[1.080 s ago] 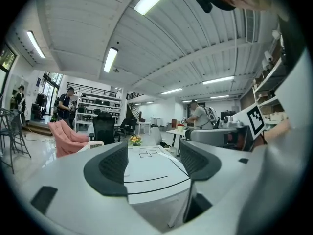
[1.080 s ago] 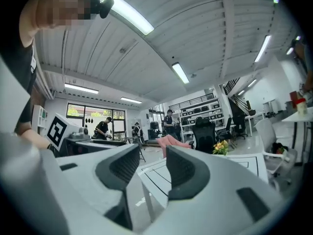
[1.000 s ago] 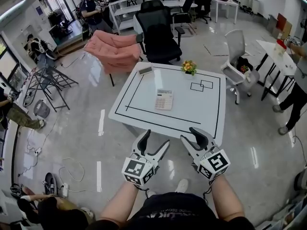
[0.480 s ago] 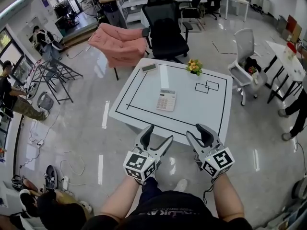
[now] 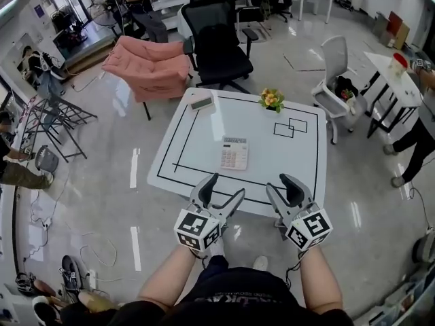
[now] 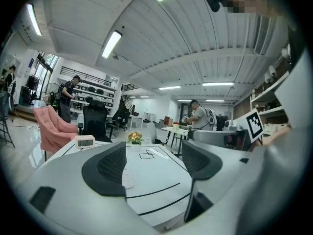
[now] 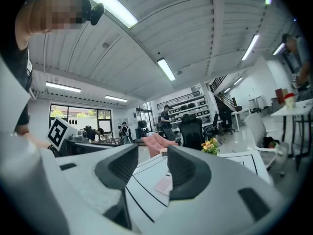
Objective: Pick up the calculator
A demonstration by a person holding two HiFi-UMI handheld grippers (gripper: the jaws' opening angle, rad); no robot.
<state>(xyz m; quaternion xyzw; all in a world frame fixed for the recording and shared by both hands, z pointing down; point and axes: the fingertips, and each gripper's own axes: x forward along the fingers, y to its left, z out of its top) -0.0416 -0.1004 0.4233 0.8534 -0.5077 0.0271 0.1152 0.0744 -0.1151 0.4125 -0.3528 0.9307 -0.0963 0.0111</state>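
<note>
Holding both grippers low at the near edge of the tabletop (image 5: 299, 175), person standing, arms out in front. Left gripper (image 5: 225, 187) has its jaws spread apart, nothing between them; its own view shows only bare table through the gap. Right gripper (image 5: 281, 184) is likewise released, jaws wide apart and empty. Neither one touches anything.

Calculator (image 5: 234, 153) lies flat on the tabletop, roughly mid-table and a bit toward the near edge, inside the black tape rectangle (image 5: 178, 136). It is well apart from both grippers, ahead of the gap between them, slightly closer to the left one. In the left gripper view its edge peeks out beside the left jaw; in the right gripper view it shows between the jaws, farther off on the table.

Small digital clock (image 5: 201, 102) sits near the far left corner. Flower pot (image 5: 272, 100) stands at the far edge, right of centre. Two overlapping tape squares (image 5: 289, 127) are marked toward the far right corner.

Black office chair (image 5: 217, 46) stands past the far edge, pink armchair (image 5: 153, 66) to its left, white chair (image 5: 333, 80) off the far right corner. Other people stand around the room's edges.
</note>
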